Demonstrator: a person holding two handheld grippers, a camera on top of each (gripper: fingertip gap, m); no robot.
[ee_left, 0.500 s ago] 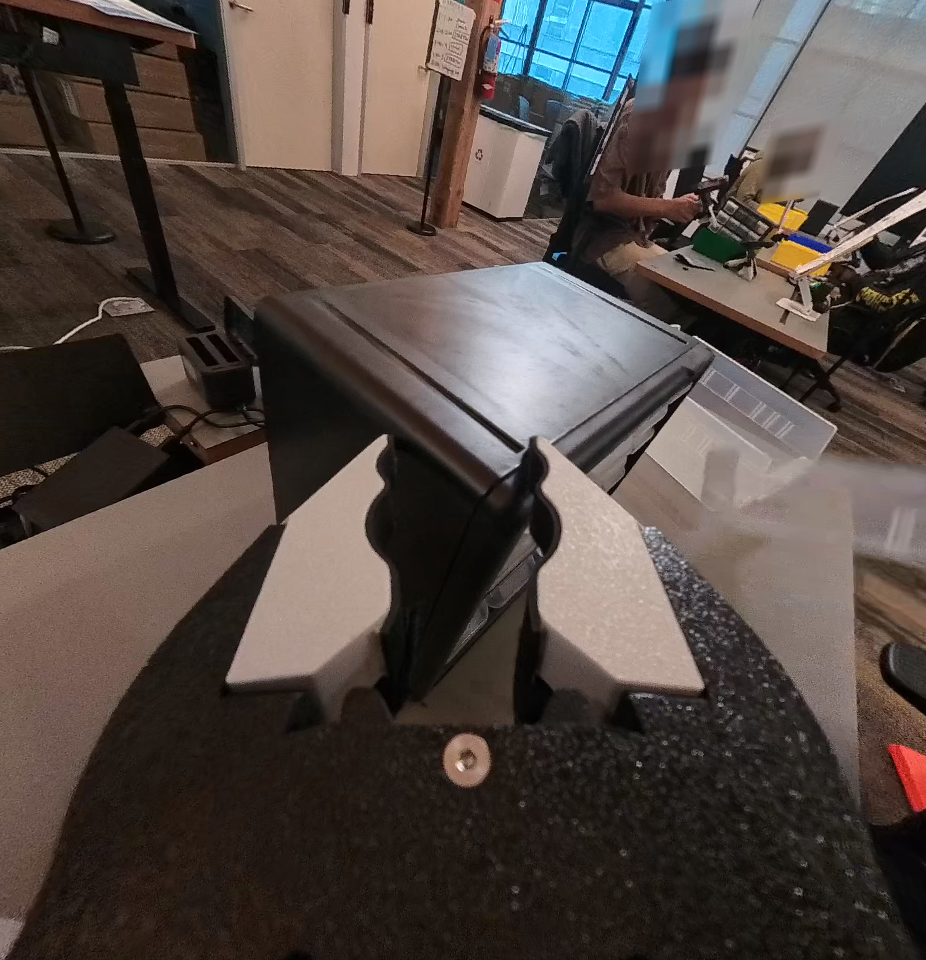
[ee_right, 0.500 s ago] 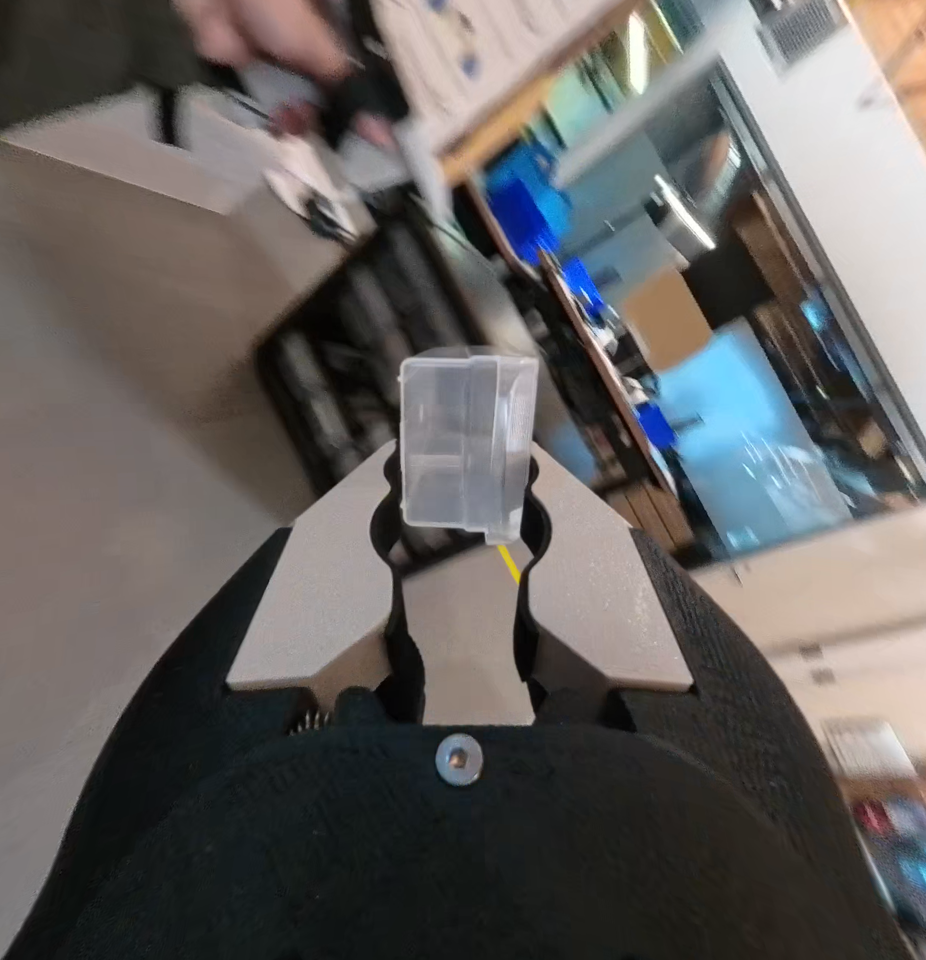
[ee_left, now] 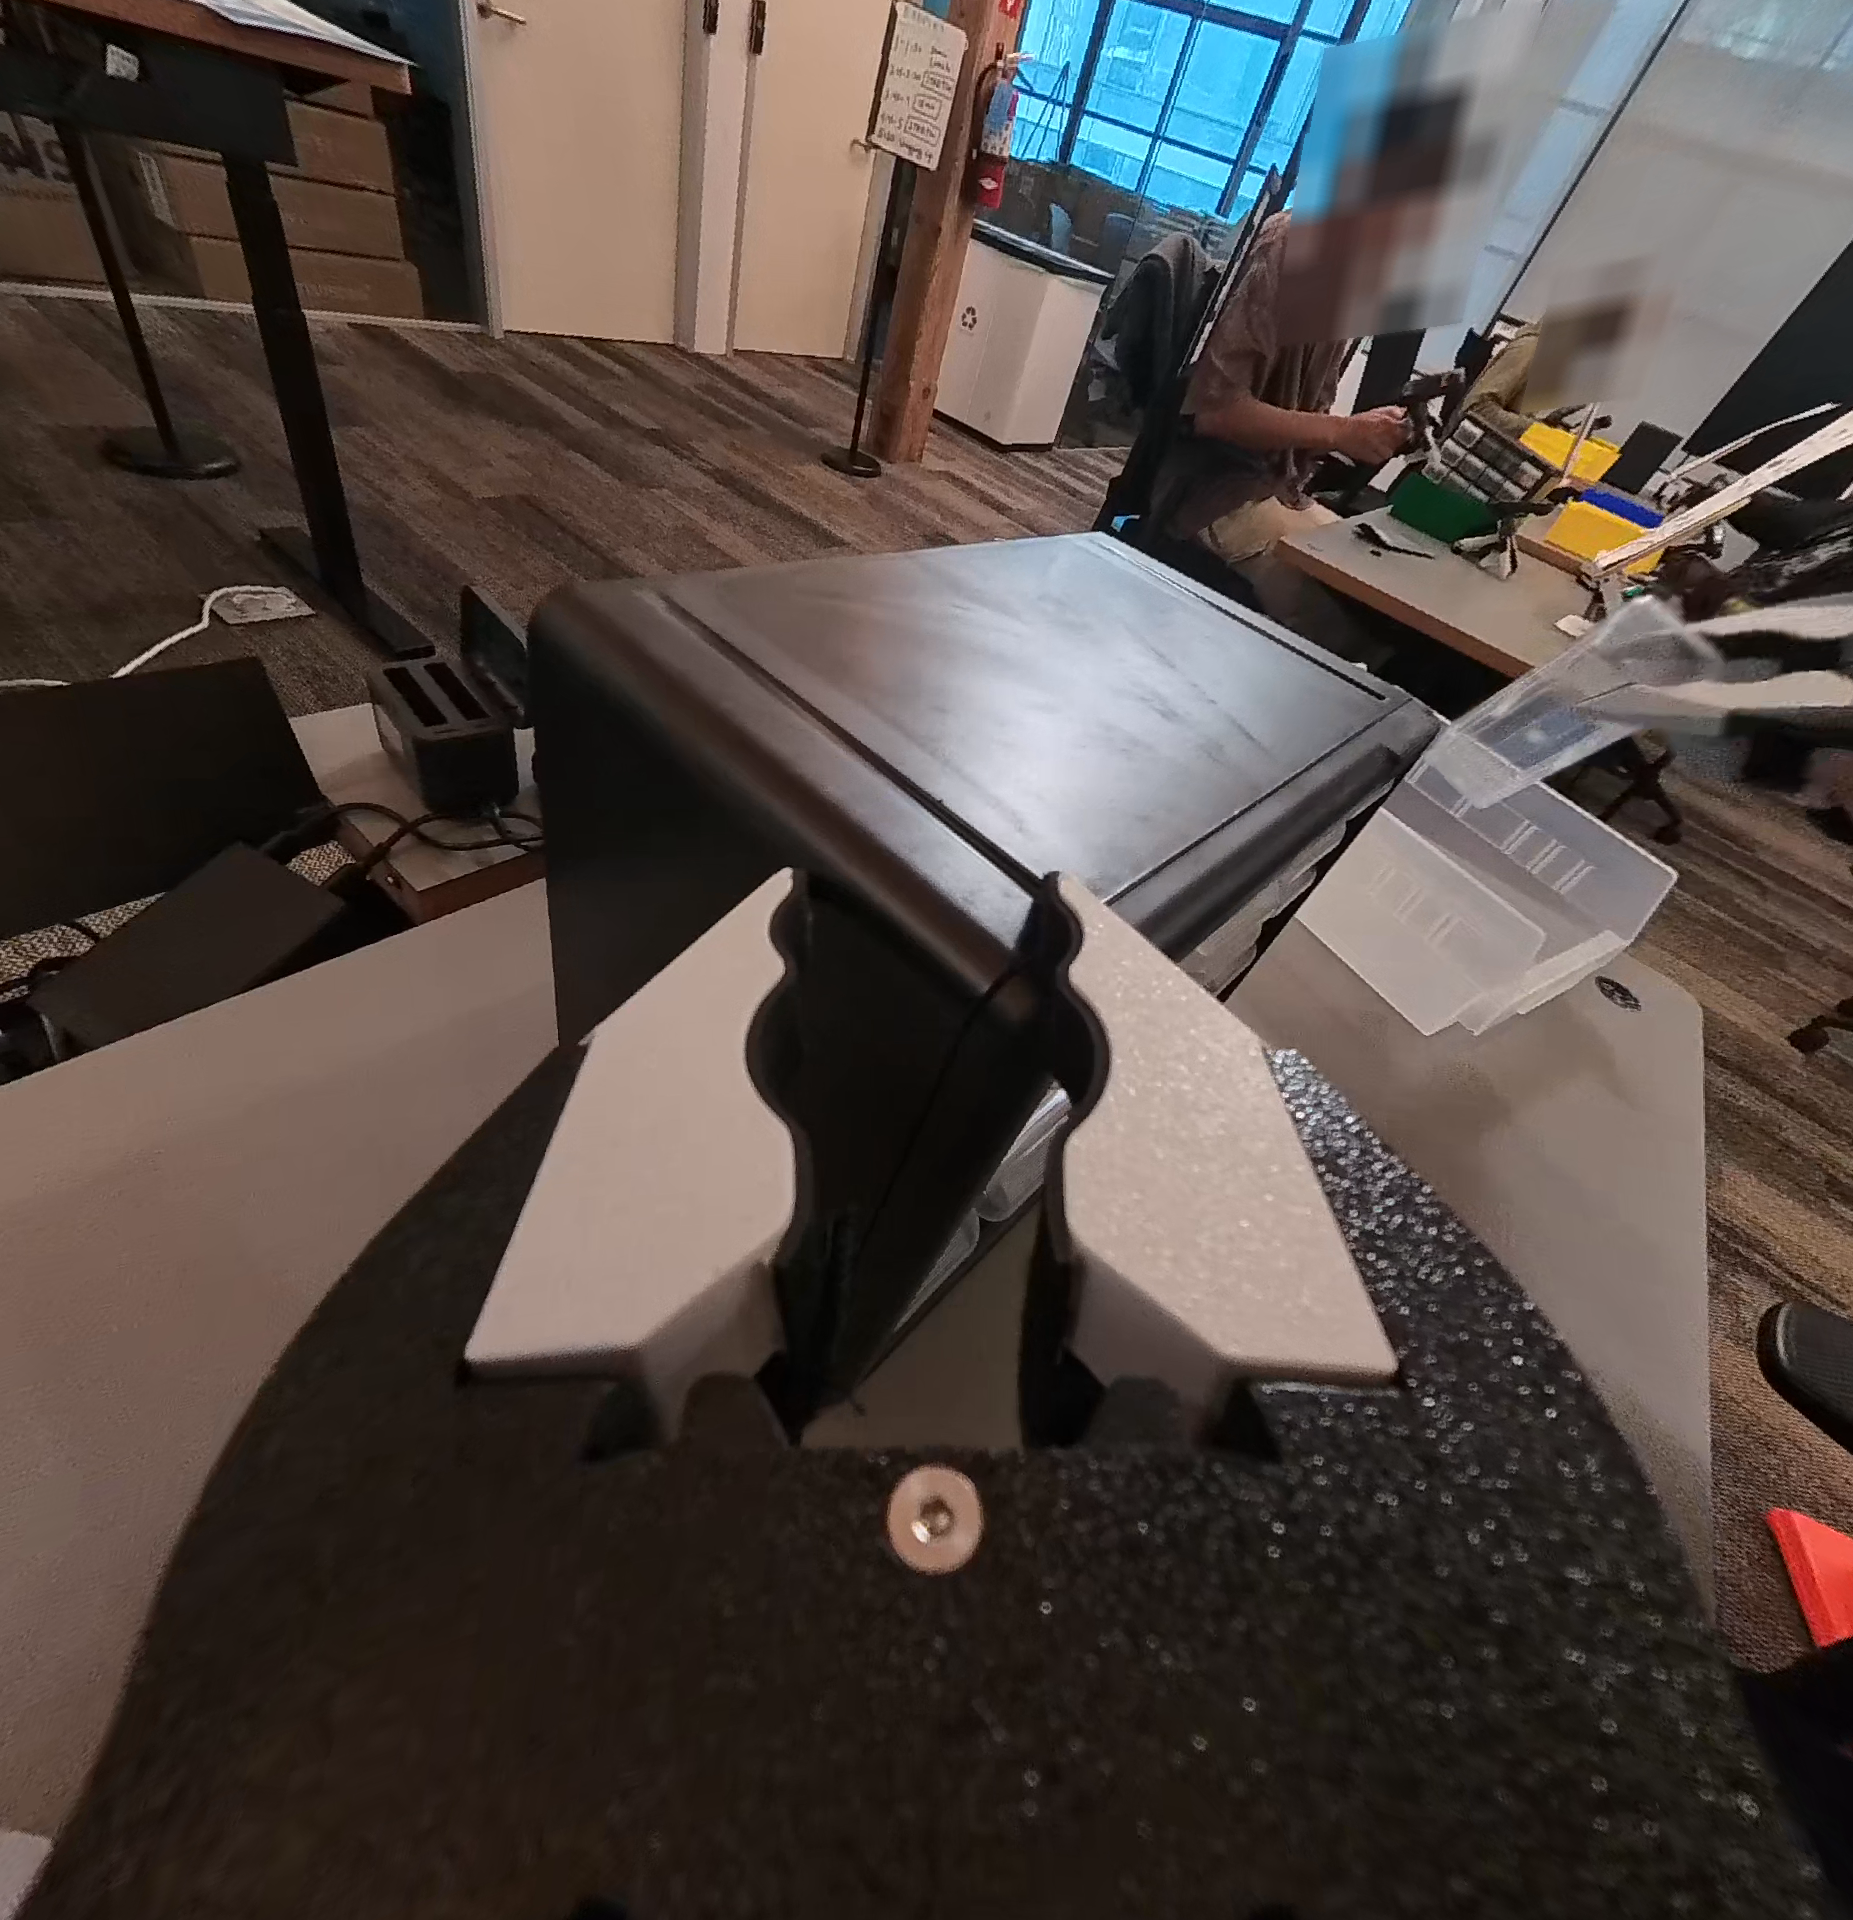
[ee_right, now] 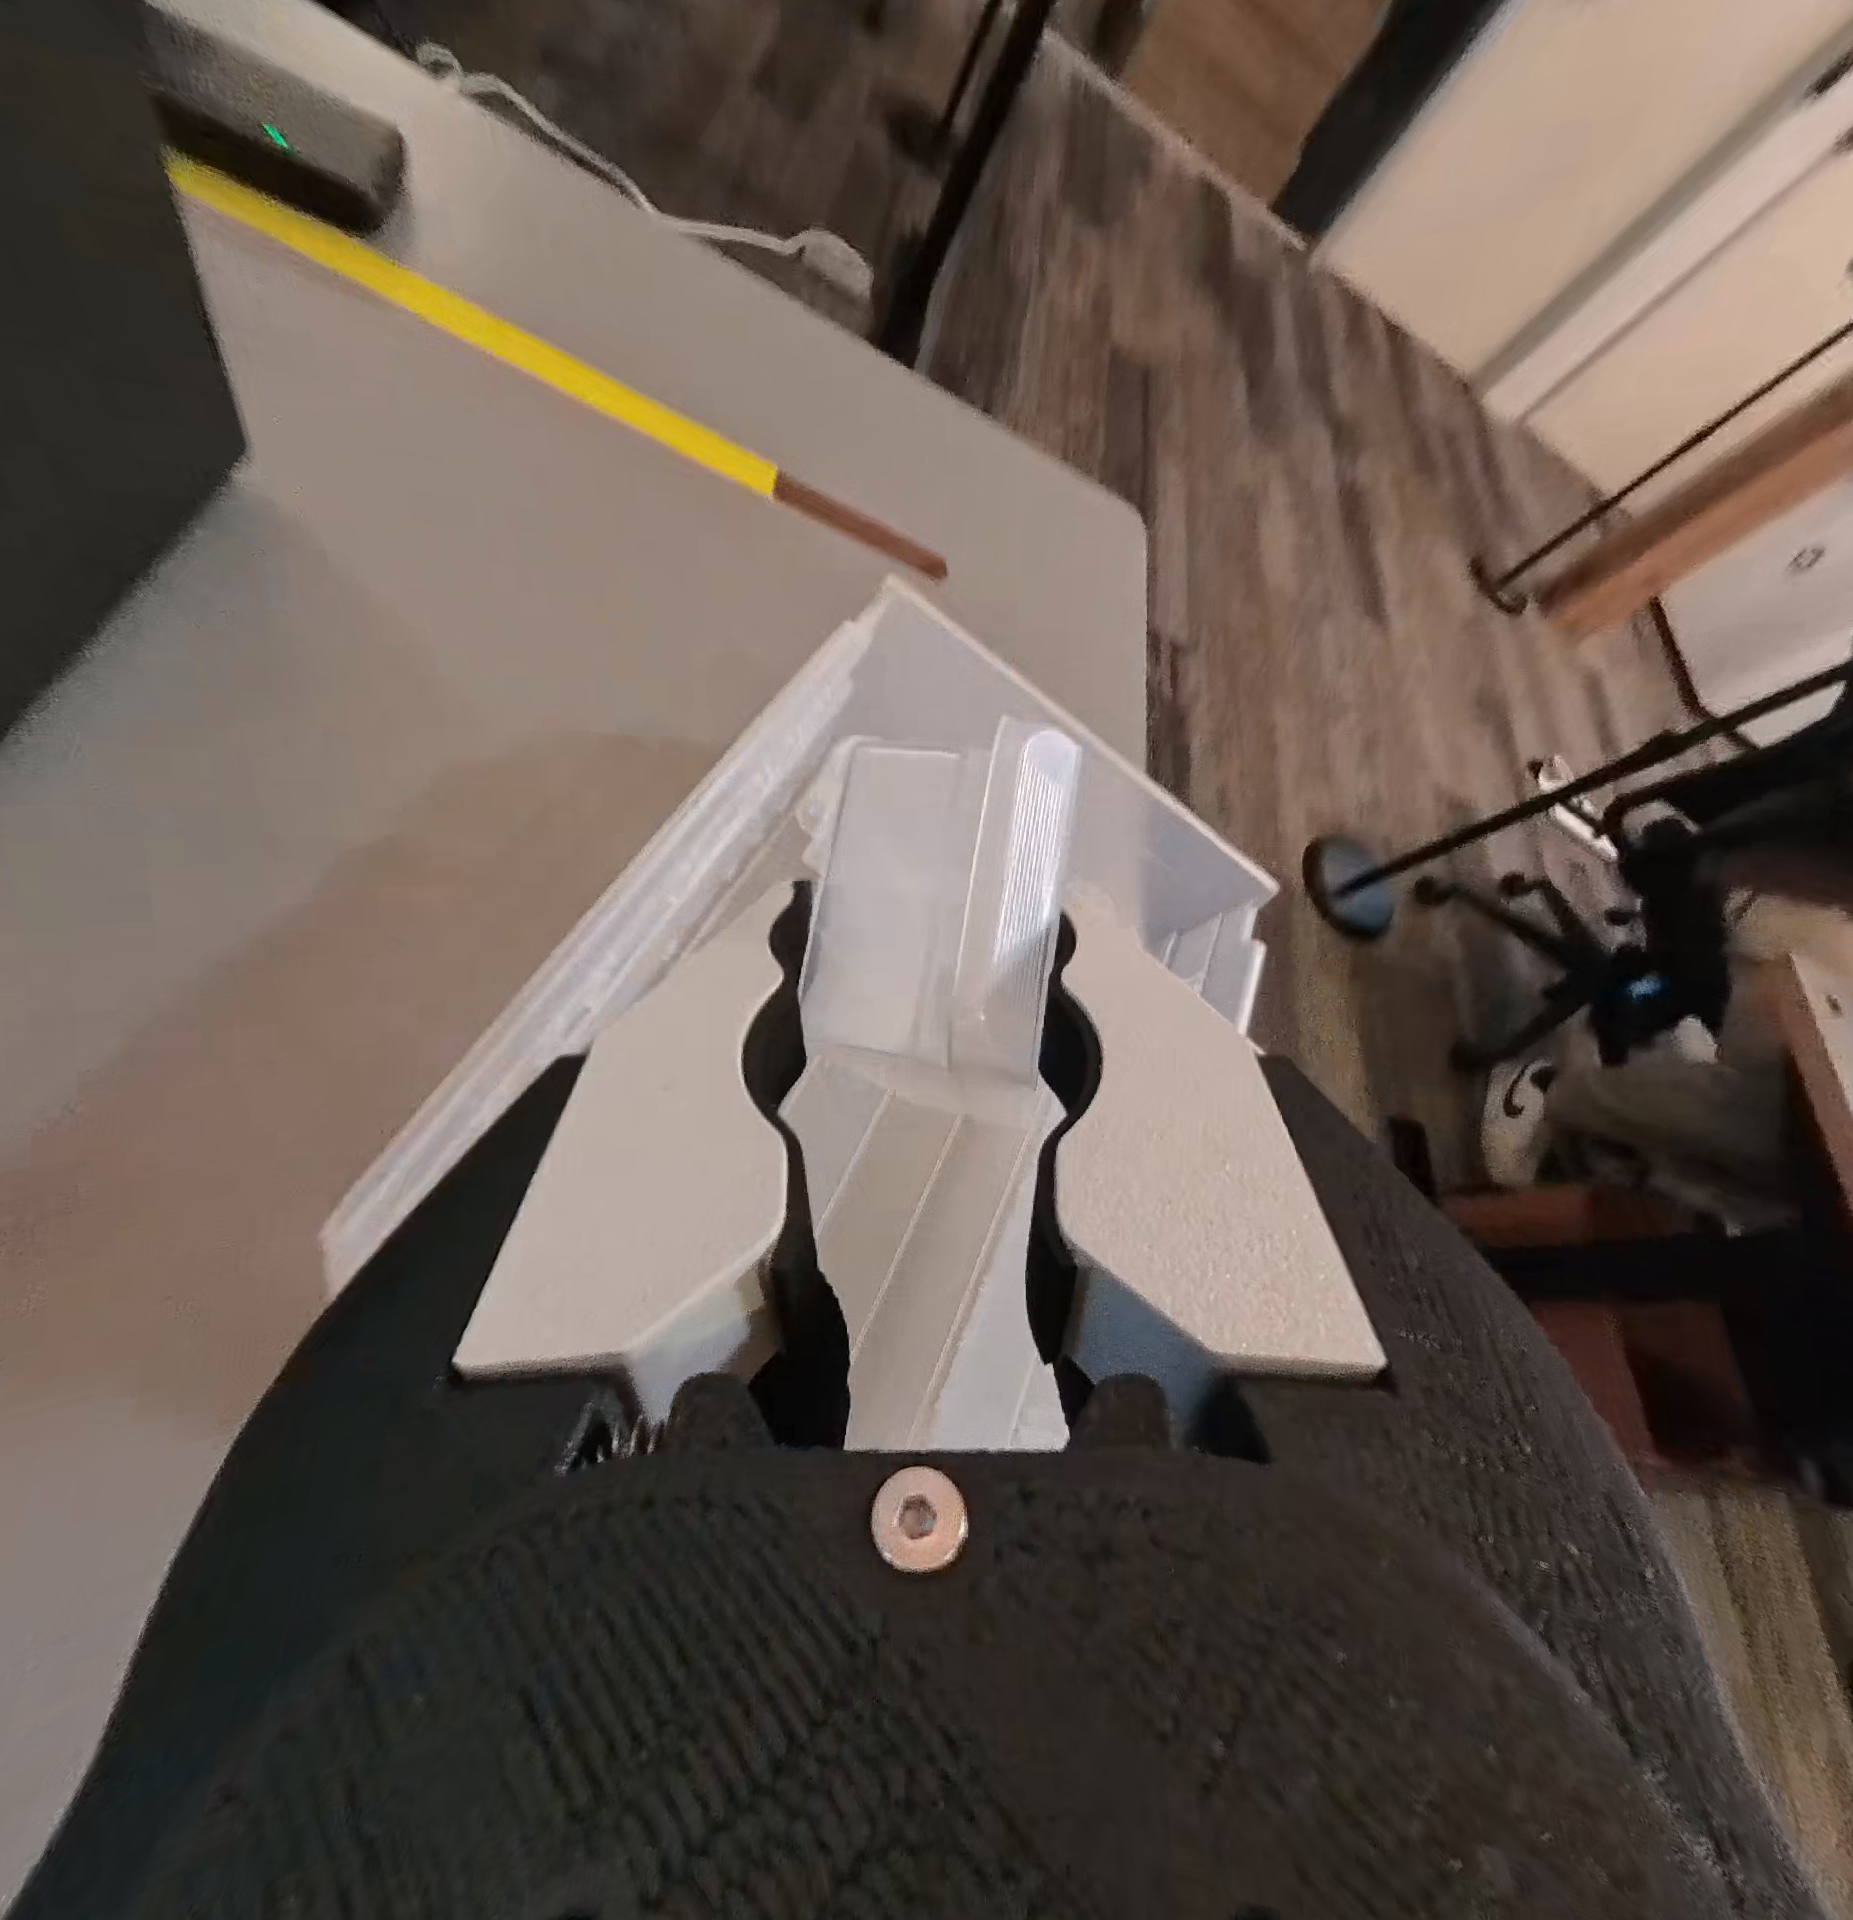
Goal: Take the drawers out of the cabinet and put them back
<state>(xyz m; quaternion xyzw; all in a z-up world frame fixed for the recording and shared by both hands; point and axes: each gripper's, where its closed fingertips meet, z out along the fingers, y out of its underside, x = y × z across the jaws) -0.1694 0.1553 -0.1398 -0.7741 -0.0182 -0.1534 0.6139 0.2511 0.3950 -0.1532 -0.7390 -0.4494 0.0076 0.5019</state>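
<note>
The left gripper point(ee_left: 927, 1023) has its jaws clamped on the black cabinet's point(ee_left: 1005, 727) corner. The right gripper point(ee_right: 927, 961) pinches a clear drawer point(ee_right: 932, 935) above another drawer point(ee_left: 1473, 914) on the tabletop point(ee_right: 486, 623); that thin pinch could slip.

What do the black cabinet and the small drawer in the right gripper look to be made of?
The cabinet looks like moulded black plastic with a semi-gloss finish: soft streaky reflections on top and rounded edges. The small drawer held by the right gripper looks like clear, slightly frosted plastic: the larger drawer beneath it shows through its walls, and its handle is ribbed.
</note>
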